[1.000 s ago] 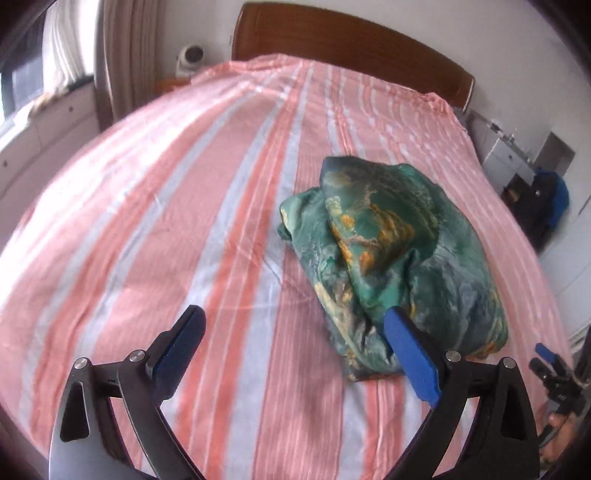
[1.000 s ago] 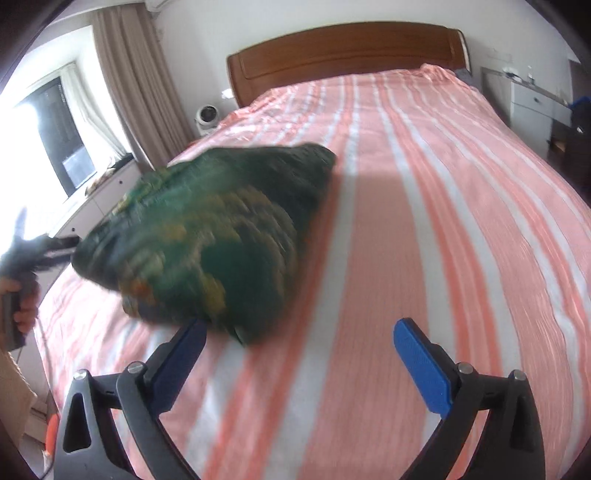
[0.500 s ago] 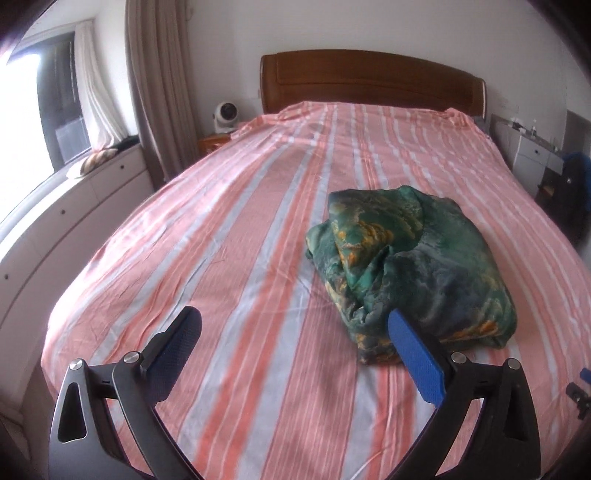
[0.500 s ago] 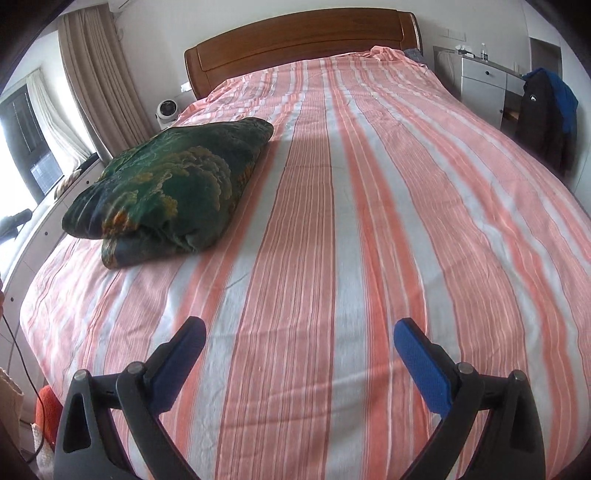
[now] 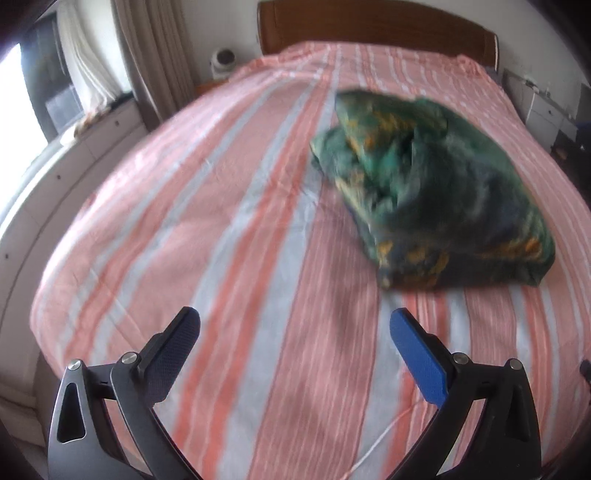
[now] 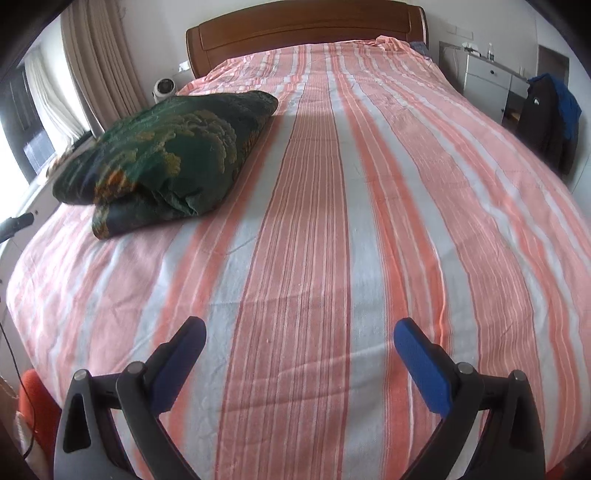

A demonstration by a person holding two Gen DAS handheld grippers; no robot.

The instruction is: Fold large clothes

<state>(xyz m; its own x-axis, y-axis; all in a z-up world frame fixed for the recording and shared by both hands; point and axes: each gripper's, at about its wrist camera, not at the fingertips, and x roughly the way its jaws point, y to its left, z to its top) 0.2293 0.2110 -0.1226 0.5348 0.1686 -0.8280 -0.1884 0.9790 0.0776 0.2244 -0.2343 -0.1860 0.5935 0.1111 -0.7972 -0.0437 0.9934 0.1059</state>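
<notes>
A folded green garment with gold and blue print [image 5: 424,192] lies in a thick bundle on the striped bed, right of centre in the left wrist view. In the right wrist view the same garment [image 6: 166,155] sits at the left, well ahead of the fingers. My left gripper [image 5: 295,332] is open, held back from the bundle near the foot of the bed, nothing between its blue pads. My right gripper [image 6: 299,339] is open too, over bare sheet, apart from the garment.
The bed [image 6: 332,221] has a pink, orange and white striped sheet and a wooden headboard [image 6: 306,33]. A white fan [image 6: 165,86] stands at the head on the left. A white dresser [image 6: 487,77] and a dark jacket [image 6: 550,122] are at the right. Curtains [image 5: 147,62] hang left.
Both grippers have pulled back toward the foot of the bed, away from the folded garment, which stays put. Both remain open.
</notes>
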